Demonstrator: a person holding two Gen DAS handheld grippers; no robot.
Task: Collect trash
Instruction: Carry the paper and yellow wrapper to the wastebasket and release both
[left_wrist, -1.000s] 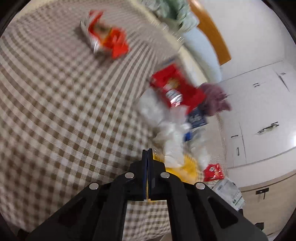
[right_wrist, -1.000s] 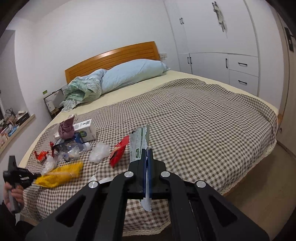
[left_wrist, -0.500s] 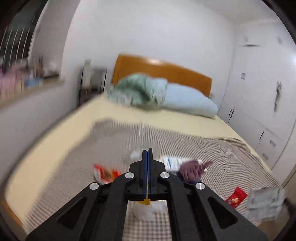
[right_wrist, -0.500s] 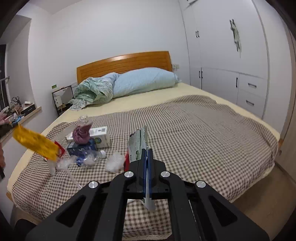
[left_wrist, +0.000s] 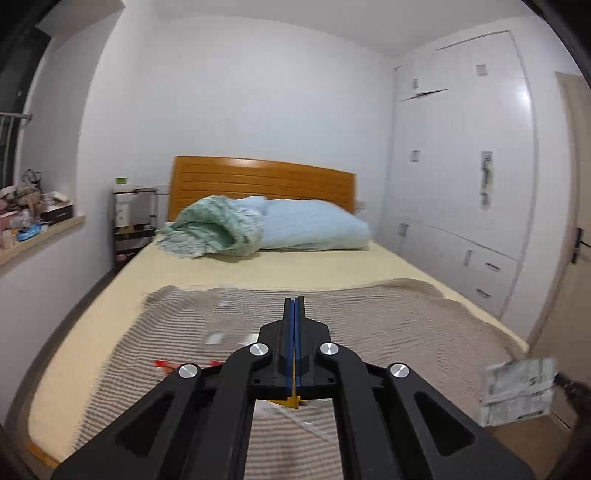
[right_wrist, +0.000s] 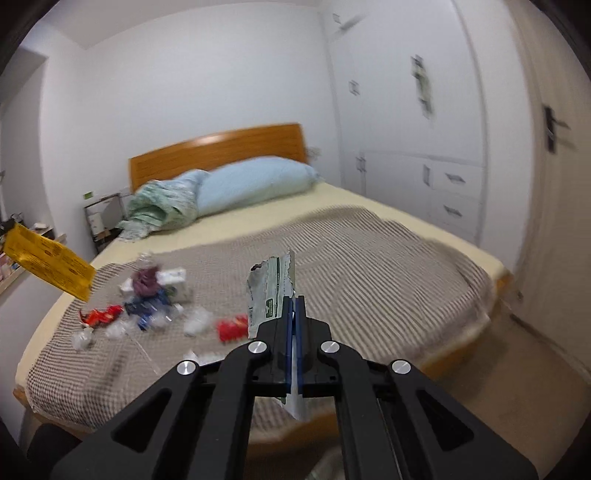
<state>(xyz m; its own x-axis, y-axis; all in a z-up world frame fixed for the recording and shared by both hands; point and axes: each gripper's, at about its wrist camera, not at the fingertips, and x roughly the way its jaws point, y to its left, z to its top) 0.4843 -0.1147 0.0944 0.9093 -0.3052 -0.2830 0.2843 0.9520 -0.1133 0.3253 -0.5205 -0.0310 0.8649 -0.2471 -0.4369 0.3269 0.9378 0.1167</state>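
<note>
Bed (right_wrist: 369, 258), checked cover over the near half; most of the trash is still spread on it. Judged early to midway: two pieces lifted, the bulk left.

Litter cluster (right_wrist: 147, 299) seen in the right wrist view at about 9 o'clock of centre, on the cover near the bed's left edge: a white carton (right_wrist: 177, 282) with a purple wad (right_wrist: 146, 282) just beside it, a blue wrapper (right_wrist: 146, 308), red wrappers (right_wrist: 101, 314) toward the edge, a second red packet (right_wrist: 232, 328) nearer the claw, and clear plastic scraps (right_wrist: 197, 319) between them. Detail blurred; exact count cannot be told.

Yellow packet (right_wrist: 48, 260) is held up in the air at 9 o'clock of that view, clear of the bed. In the left wrist view only a yellow sliver shows under the left claw (left_wrist: 294, 306), whose jaws are pressed together on it.

Green-white wrapper (right_wrist: 271, 295) is pinched in the right claw (right_wrist: 294, 306), jaws fully closed on it, torn top standing up at 12 o'clock of the claw. The same wrapper shows at 4 o'clock in the left view, off the bed's corner.

No bin or bag is identifiable. Remaining, by judgement: both held pieces to be dropped somewhere, then the cluster cleared piece by piece.
</note>
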